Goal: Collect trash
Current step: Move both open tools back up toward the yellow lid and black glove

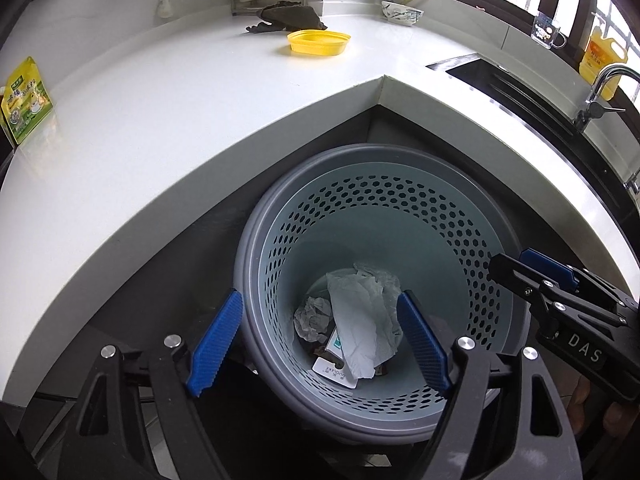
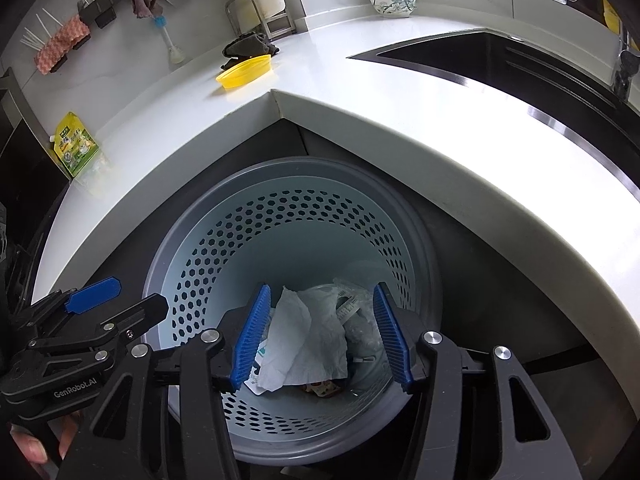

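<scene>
L tongs (image 1: 320,340): blue pads spread wide, nothing betw. them, hanging over the bin mouth; L pad sits outside the rim, R pad over the inside.
R tongs (image 2: 320,332): pads apart too, narrower gap, empty; both pads over the bin interior. Same tool shows at R edge of the left wrist view (image 1: 532,276), above the bin's rim.
Person: fingertips (image 2: 32,448) visible under the L tool in the right wrist view.
Bin (image 1: 276,216): grey rim, pale blue perforated wall, on the floor tucked into the inner corner of the counter, right below both tools.
Trash: down on the bin floor. White crumpled tissue sheet (image 1: 360,320) on top, small crumpled paper ball (image 1: 312,318) beside it, white printed packet (image 1: 336,372) partly under the sheet, clear plastic wrapper (image 2: 352,304) behind; something brown (image 2: 320,389) peeks out, can't tell what.
Counter (image 1: 160,120): white, L-shaped, wraps round the bin.
Mid counter: green-yellow pouch (image 1: 26,100) standing at far L edge; yellow plastic tub (image 1: 318,42) w/ dark cloth (image 1: 290,16) just behind it.
Far: patterned bowl (image 1: 402,11) by the wall, dark sink (image 2: 500,60) to the R, tap (image 1: 600,92), yellow bottle (image 1: 602,60) and clear mug (image 1: 546,30) on the window ledge.
</scene>
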Demonstrator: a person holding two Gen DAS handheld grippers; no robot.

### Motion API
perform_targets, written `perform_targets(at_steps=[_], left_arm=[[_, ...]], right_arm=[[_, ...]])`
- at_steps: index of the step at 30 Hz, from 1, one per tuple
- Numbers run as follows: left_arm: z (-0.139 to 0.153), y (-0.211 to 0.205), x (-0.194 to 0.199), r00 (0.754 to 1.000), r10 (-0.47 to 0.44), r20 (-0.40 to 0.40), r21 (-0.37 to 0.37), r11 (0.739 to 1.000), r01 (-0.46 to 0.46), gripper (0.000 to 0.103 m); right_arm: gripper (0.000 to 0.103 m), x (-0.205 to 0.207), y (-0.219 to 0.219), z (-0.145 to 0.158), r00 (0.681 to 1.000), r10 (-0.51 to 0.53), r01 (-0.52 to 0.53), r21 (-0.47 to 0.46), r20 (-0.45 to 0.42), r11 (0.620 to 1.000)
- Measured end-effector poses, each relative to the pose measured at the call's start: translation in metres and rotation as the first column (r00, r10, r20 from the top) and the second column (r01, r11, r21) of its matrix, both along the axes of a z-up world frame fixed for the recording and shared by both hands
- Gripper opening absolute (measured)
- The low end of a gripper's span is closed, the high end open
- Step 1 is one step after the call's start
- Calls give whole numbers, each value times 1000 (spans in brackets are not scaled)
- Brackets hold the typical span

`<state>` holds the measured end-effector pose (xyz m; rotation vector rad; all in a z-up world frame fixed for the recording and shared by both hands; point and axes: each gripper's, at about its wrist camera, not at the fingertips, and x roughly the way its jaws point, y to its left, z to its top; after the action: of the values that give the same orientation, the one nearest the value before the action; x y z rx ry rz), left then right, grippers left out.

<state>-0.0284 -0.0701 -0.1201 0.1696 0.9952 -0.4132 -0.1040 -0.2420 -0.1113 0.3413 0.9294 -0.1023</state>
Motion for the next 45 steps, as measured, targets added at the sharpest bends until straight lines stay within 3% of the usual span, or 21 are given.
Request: perform_targets(at_steps=[8, 17, 29, 42, 45], left_arm=[[9, 5, 2, 999, 12, 34, 11, 1000, -12, 78], [18, 12, 0, 998, 24, 63, 22, 999, -25, 84], [40, 12, -2, 992, 49, 120, 15, 999, -51, 95], [60, 0, 9, 986, 61, 157, -18, 998, -59, 96], [63, -3, 12, 984, 63, 164, -22, 998, -60, 96]], right_arm=[[53, -4, -5, 1, 1000, -9, 9, 18, 11, 1000], [62, -8, -7, 7, 999, -18, 17, 19, 40, 1000], [66, -14, -13, 22, 995, -13, 12, 11, 102, 1000], [67, -11, -28, 32, 988, -25, 22, 21, 152, 1000], [72, -9, -30, 36, 985, -26, 22, 21, 170, 1000]])
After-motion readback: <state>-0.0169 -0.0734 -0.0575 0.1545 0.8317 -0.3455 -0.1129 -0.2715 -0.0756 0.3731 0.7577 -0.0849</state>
